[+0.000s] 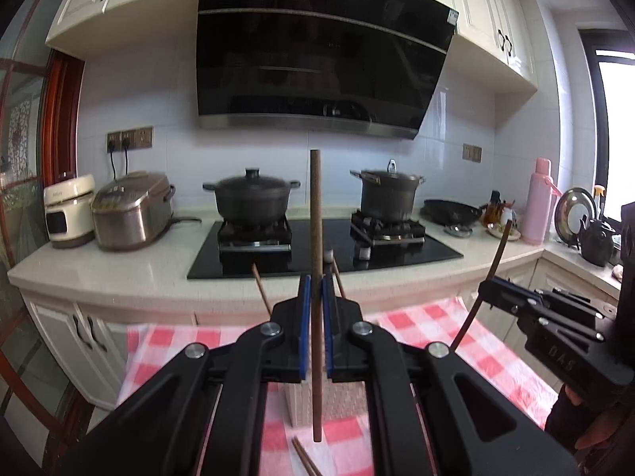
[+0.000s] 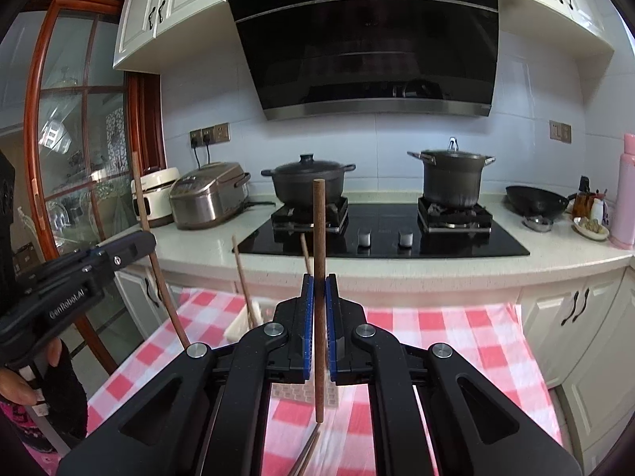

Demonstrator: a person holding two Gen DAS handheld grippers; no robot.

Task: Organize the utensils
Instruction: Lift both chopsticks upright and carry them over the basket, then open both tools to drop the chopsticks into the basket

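We see the left gripper pinching one brown chopstick, upright at frame centre in the left wrist view, blue pads pressed onto it. The right gripper does the same with its own chopstick, centre of the right wrist view. So two held sticks, one per claw.

Hidden or cut off: the woven white holder sits behind the left gripper's body at lower centre, and we can see only its front wall; its rim is blocked. Two more stick ends poke up either side of the left jaws, lower parts hidden, so whether they stand in the holder we cannot tell. A loose pair of chopsticks lies on the checkered cloth, cut off by the bottom edge. Counted: at least two loose there, blurred.

In the right wrist view the left gripper appears at the left edge, body cropped, a hand partly out of frame.

Background, mid frame: two pots, a lidded pot and a taller pot, on the black stove; one wok; two cookers at left, one steel rice cooker and one white cooker; one pink flask. Small items by the flask are too blurred to name.
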